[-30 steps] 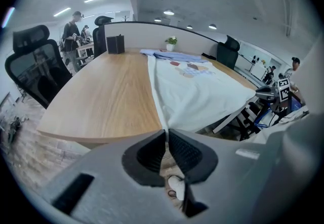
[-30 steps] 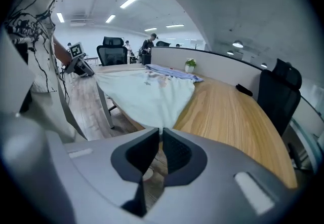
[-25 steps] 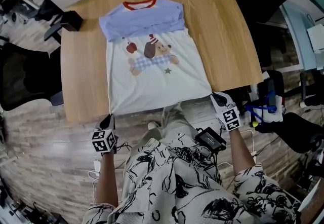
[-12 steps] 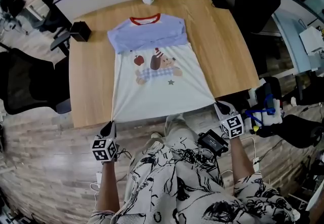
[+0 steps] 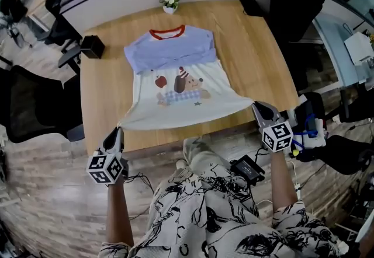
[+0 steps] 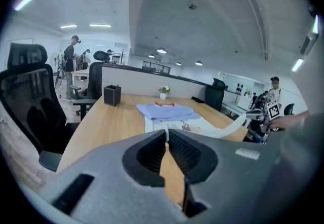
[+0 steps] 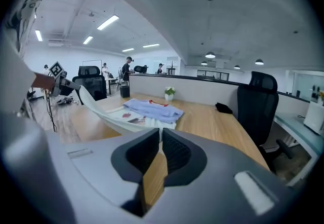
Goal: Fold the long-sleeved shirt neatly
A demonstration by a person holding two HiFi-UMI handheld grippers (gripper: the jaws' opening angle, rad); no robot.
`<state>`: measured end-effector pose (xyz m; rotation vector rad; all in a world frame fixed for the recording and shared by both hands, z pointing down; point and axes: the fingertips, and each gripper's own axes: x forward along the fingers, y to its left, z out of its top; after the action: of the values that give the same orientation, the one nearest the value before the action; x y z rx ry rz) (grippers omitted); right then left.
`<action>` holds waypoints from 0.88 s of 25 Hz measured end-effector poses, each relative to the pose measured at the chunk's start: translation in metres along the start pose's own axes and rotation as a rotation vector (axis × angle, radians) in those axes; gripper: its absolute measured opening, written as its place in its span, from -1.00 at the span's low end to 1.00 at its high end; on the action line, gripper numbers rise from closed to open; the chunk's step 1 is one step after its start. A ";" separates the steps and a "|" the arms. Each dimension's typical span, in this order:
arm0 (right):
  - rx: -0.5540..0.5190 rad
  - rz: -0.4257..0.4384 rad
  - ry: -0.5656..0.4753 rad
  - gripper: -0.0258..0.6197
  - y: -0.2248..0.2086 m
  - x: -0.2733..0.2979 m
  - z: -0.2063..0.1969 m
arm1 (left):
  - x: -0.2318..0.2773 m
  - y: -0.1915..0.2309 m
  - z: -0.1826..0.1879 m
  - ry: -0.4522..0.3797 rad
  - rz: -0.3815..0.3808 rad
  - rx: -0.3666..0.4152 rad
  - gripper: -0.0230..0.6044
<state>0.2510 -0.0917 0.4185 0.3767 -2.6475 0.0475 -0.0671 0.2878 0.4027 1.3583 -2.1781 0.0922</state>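
Observation:
The long-sleeved shirt (image 5: 175, 79) lies on the wooden table (image 5: 263, 58), red collar at the far end. Its blue sleeves are folded across the chest above a cartoon print. My left gripper (image 5: 118, 130) is shut on the hem's left corner and my right gripper (image 5: 256, 105) is shut on the right corner. The hem is stretched between them and raised off the table near its front edge. In the left gripper view the white cloth runs from the jaws (image 6: 166, 134) to the shirt (image 6: 167, 111). The right gripper view shows the cloth pinched at its jaws (image 7: 160, 134), with the shirt (image 7: 152, 109) beyond.
A small flower pot (image 5: 169, 1) stands at the table's far edge, a black box (image 5: 92, 46) at the far left corner and a dark object (image 5: 250, 4) at the far right. Black chairs (image 5: 29, 99) flank the table. A black device (image 5: 248, 167) lies on the floor.
Both grippers have risen with the hem corners, lifting the shirt's lower edge from the table's front edge into the air. The left gripper has also swung outward to the left.

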 end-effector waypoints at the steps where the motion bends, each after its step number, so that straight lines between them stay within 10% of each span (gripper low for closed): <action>1: 0.009 -0.001 -0.010 -0.83 -0.009 0.009 0.014 | 0.007 0.003 0.018 -0.022 -0.005 -0.014 -0.84; 22: 0.000 0.121 -0.003 -0.83 -0.136 0.240 0.175 | 0.204 0.091 0.202 0.022 0.102 0.071 -0.84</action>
<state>0.0049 -0.3005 0.3661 0.2164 -2.6703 0.0854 -0.2962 0.0986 0.3553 1.2780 -2.2445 0.2245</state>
